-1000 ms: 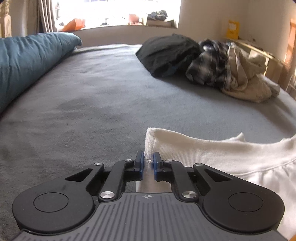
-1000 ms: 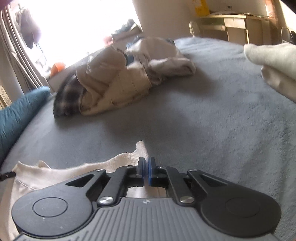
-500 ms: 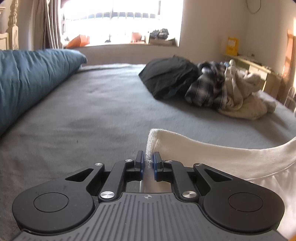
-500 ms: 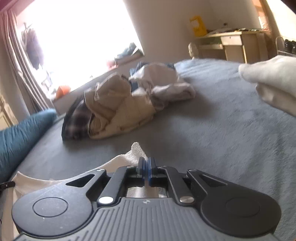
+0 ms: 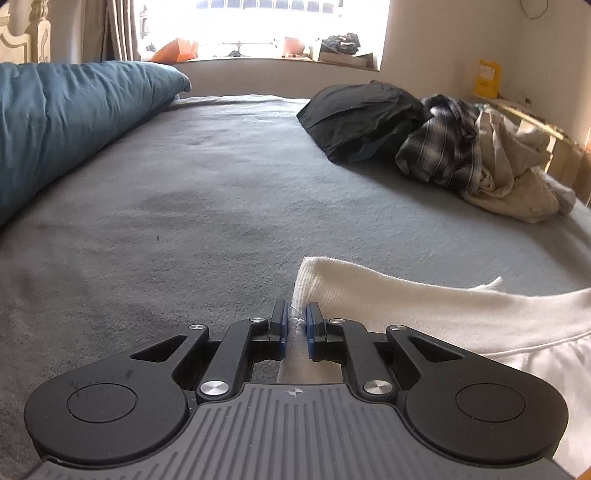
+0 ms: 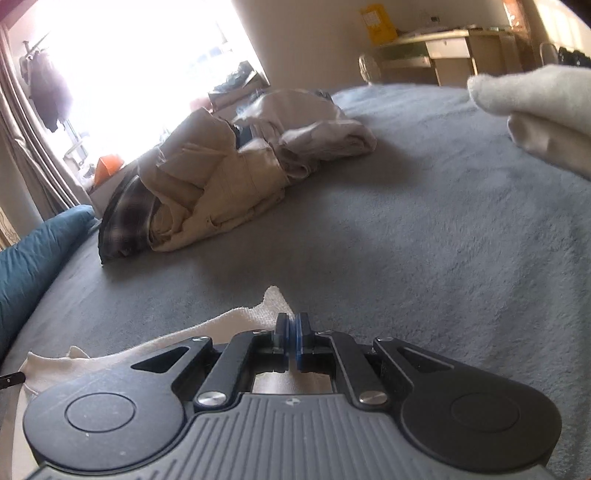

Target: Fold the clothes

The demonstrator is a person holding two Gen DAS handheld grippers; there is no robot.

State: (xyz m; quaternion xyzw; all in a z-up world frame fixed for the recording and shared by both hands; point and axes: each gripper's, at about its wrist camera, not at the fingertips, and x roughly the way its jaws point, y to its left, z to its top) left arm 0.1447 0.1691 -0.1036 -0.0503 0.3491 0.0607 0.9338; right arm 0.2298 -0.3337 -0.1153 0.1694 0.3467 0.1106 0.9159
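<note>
Now both claws pinch the same cream-white garment [image 5: 424, 306] at its ribbed edge, low over a grey bed [image 5: 221, 192]. The left claw [image 5: 295, 319] has its blue pads [image 5: 282, 325] drawn in tight on a bunched fold of the cloth, with only that fold keeping them apart; the ribbed band runs away from it to the right side of the left wrist view and the thinner white body of the garment hangs below the seam. The right claw [image 6: 293, 332] is pressed almost fully together, and a corner of the same white cloth [image 6: 258, 314] pokes up just beyond its tips, the rest trailing off to the left of the right wrist view and under the claw's body.

Farther up the bed lies a heap of unfolded clothes: a black garment [image 5: 362, 114], a dark plaid shirt [image 5: 443, 151] touching it, and a beige bundle [image 5: 517, 173] pressed against the plaid. From the right wrist the beige bundle [image 6: 229, 173] sits in front, with the plaid shirt [image 6: 125, 218] showing at its left end. A teal pillow [image 5: 66, 122] lies along the left side of the bed. At the right edge of the right wrist view a stack of pale folded cloth [image 6: 543, 114] rests on the bed, well apart from the heap. A bright window [image 5: 258, 26] fills the far wall, and a wooden desk [image 6: 454, 51] stands beyond the bed.
</note>
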